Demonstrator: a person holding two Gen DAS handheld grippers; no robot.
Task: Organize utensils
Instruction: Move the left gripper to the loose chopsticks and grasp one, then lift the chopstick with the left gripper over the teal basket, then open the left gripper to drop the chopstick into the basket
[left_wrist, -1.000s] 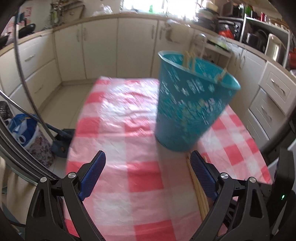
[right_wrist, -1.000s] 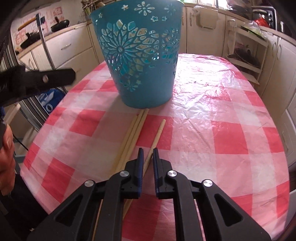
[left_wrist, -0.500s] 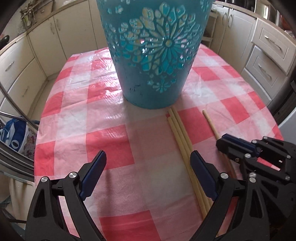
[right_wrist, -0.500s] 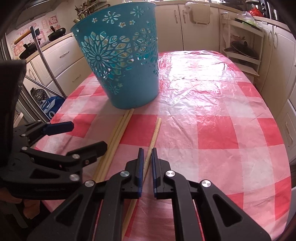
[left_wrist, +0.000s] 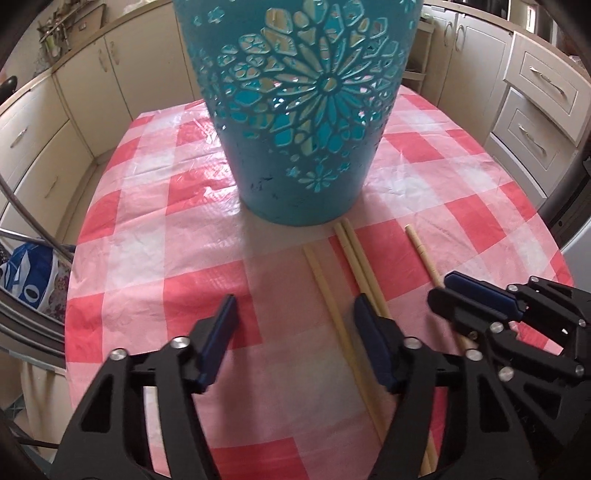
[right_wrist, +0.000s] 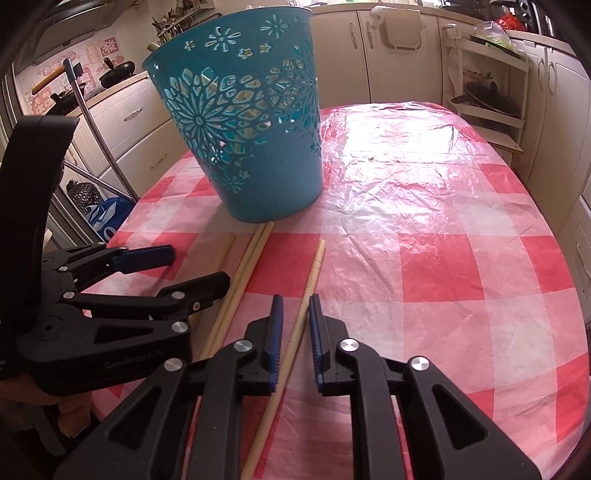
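A teal cut-out basket (left_wrist: 303, 122) stands on the red-checked table (left_wrist: 147, 221), with sticks inside it; it also shows in the right wrist view (right_wrist: 251, 133). Several wooden chopsticks lie in front of it: a single one (left_wrist: 332, 306), a touching pair (left_wrist: 360, 266) and a lone one to the right (left_wrist: 424, 254). My left gripper (left_wrist: 295, 321) is open, low over the single chopstick and beside the pair. My right gripper (right_wrist: 295, 325) is open a little, its jaws straddling the lone chopstick (right_wrist: 306, 295) without touching it.
Cream kitchen cabinets (left_wrist: 92, 74) ring the table. A metal chair frame and a blue bag (left_wrist: 29, 269) stand at the left table edge. A shelf rack (right_wrist: 484, 85) with a pan stands at the far right. The tablecloth (right_wrist: 443, 221) stretches wide to the right of the basket.
My left gripper swung down toward the chopsticks and narrowed its opening. My right gripper opened slightly around the lone chopstick. A further chopstick now lies left of the pair.
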